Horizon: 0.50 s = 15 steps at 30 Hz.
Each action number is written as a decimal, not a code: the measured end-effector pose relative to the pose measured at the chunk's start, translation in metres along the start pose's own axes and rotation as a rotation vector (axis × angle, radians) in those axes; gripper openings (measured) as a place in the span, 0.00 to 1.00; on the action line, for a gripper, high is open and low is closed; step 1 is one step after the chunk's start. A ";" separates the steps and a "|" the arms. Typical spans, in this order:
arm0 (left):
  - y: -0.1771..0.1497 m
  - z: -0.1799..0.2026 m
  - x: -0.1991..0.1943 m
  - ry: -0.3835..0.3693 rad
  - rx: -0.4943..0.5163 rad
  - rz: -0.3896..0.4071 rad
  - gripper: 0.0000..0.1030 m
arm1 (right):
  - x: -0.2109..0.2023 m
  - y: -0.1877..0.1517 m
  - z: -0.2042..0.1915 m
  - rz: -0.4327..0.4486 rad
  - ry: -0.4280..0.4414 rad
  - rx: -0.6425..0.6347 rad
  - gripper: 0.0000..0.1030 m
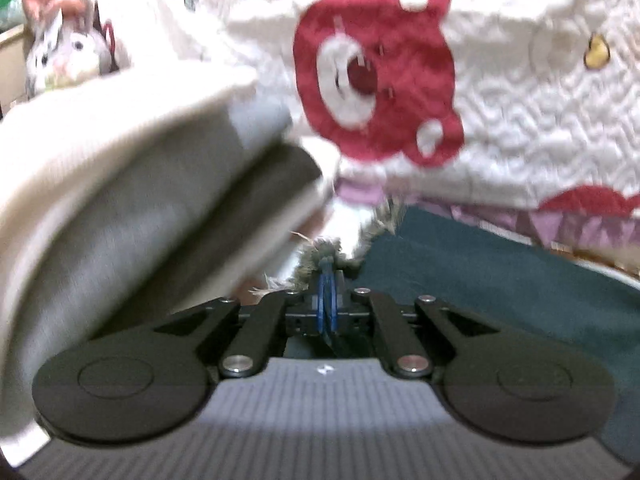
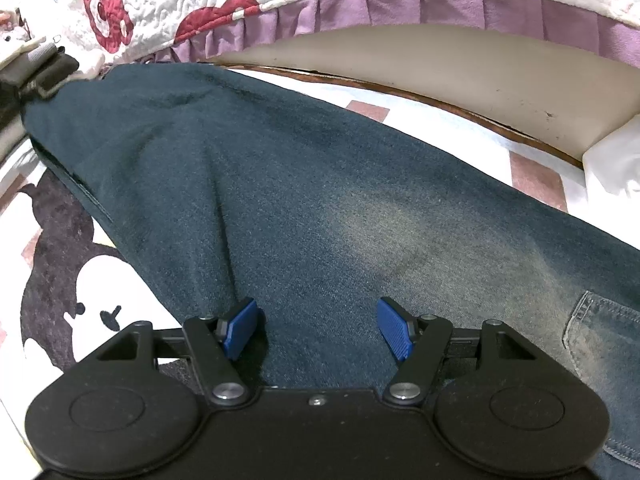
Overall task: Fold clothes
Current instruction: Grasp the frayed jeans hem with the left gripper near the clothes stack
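Right now, my notes from the two wrist feeds:

Left tool: my left tool point(image 1: 329, 276) is clamped tight, blue pads pressed together at centre frame, with the frayed hem point(image 1: 320, 258) of the jeans point(image 1: 500, 292) pinched between them. I hold the raw edge because it gives a firm corner for carrying one leg end over.

Right tool: my right tool point(image 2: 318, 328) stands wide, its blue pads point(image 2: 240, 330) apart, low in the frame over the denim and gripping nothing. Whether the tips touch the cloth I cannot tell. I judge it waits there to pin or catch the fabric near the seat.

Jeans: the dark teal jeans point(image 2: 320, 200) lie stretched diagonally from upper left to lower right of the right view, with a back pocket point(image 2: 600, 340) at the right edge. The far end rises toward the left tool, seen small at upper left, so the cloth tents there.

Surface: the jeans rest on a printed mat point(image 2: 60, 300), just beside a bed whose quilted cover point(image 2: 200, 0) with red bears and purple frill point(image 2: 400, 4) overhangs.

Sleeve: a pale sleeve point(image 1: 100, 180) fills the left of the left view, blurred.

Stage: I judge the first fold is just starting, hem gripped, leg not yet laid over.

Risk: the frayed threads could slip out.
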<state>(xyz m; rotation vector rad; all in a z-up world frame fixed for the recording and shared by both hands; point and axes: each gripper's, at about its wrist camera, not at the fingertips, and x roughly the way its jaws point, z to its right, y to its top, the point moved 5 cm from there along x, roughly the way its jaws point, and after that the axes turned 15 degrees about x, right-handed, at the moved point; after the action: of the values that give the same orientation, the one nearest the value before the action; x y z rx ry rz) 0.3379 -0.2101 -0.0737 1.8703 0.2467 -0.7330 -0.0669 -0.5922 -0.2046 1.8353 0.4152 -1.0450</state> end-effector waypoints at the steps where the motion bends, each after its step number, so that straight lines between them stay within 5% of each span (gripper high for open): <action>1: 0.005 -0.004 0.001 0.012 0.010 0.010 0.01 | -0.001 0.000 0.000 0.001 -0.002 0.004 0.69; 8: -0.035 -0.015 0.033 0.044 0.018 -0.128 0.00 | -0.002 -0.003 0.001 0.019 -0.002 0.013 0.69; 15: -0.028 -0.012 0.037 0.057 0.045 -0.125 0.00 | -0.003 -0.003 0.001 0.016 0.005 0.019 0.69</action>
<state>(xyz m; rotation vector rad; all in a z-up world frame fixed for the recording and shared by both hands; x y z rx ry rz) 0.3580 -0.1939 -0.1144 1.9331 0.3888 -0.7759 -0.0708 -0.5912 -0.2040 1.8560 0.3942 -1.0365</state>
